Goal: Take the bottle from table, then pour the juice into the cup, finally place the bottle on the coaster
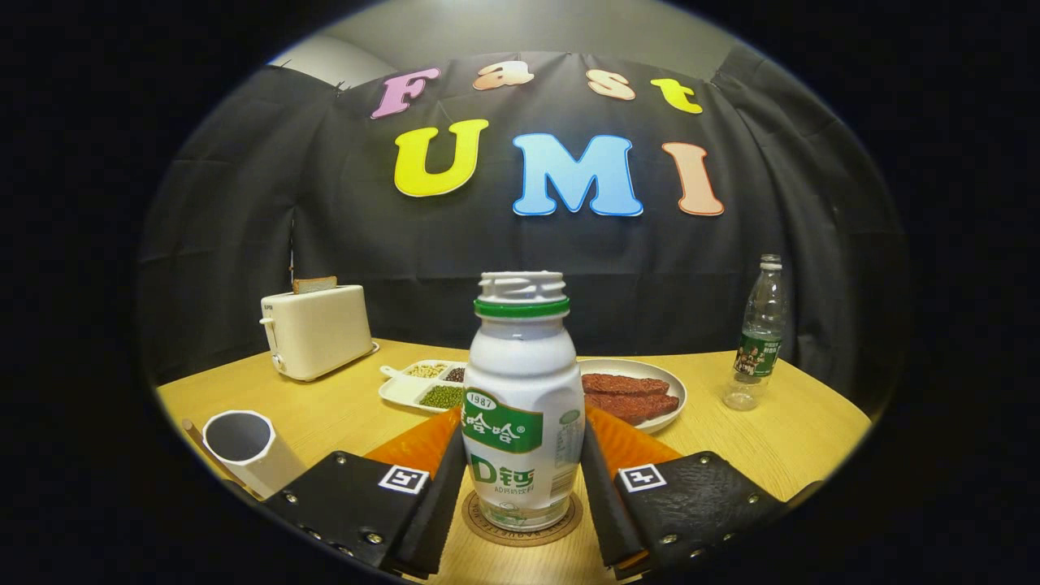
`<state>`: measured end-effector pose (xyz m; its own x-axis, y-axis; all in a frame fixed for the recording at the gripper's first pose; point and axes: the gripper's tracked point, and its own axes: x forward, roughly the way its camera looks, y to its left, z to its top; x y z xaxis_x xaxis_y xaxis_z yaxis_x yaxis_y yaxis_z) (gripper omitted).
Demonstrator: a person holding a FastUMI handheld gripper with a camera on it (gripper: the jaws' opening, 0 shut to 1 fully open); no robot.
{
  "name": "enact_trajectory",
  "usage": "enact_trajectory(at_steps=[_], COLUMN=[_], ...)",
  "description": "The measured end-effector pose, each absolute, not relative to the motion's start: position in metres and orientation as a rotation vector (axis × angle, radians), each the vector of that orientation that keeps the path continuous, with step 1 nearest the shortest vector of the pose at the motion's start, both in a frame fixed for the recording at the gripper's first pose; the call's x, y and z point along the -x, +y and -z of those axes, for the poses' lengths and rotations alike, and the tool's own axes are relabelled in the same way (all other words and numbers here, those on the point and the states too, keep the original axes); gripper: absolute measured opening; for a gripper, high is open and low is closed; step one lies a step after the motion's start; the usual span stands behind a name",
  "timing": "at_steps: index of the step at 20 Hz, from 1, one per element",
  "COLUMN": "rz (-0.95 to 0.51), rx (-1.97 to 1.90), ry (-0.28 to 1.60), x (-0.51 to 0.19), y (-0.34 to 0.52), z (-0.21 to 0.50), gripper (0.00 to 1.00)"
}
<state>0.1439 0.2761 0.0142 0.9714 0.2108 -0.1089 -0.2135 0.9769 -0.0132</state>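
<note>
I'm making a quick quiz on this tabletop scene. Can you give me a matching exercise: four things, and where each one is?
Things:
1. bottle
2. cup
3. toaster
4. clear water bottle

Places:
A. far side of the table, right of the plate
B. on the coaster, between the tool's fingers
C. beside the left finger
D. far left, a bread slice in its slot

Pairs: 1-B, 2-C, 3-D, 4-A
</note>
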Motion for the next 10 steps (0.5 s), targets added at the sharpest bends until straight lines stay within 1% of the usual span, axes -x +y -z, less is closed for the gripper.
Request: enact_trajectory(at_steps=[4,9,10], rz=[-0.228,-0.239,-0.241], rx=[0.014,0.021,0.018], ry=[0.098,0.095,0.090], x=[-0.1440,-0.1448,-0.1439], y=[0.2776,0.2787,0.2779], z=[-0.0130,-0.0167,-0.0192], gripper=[0.70,0.74,0.77])
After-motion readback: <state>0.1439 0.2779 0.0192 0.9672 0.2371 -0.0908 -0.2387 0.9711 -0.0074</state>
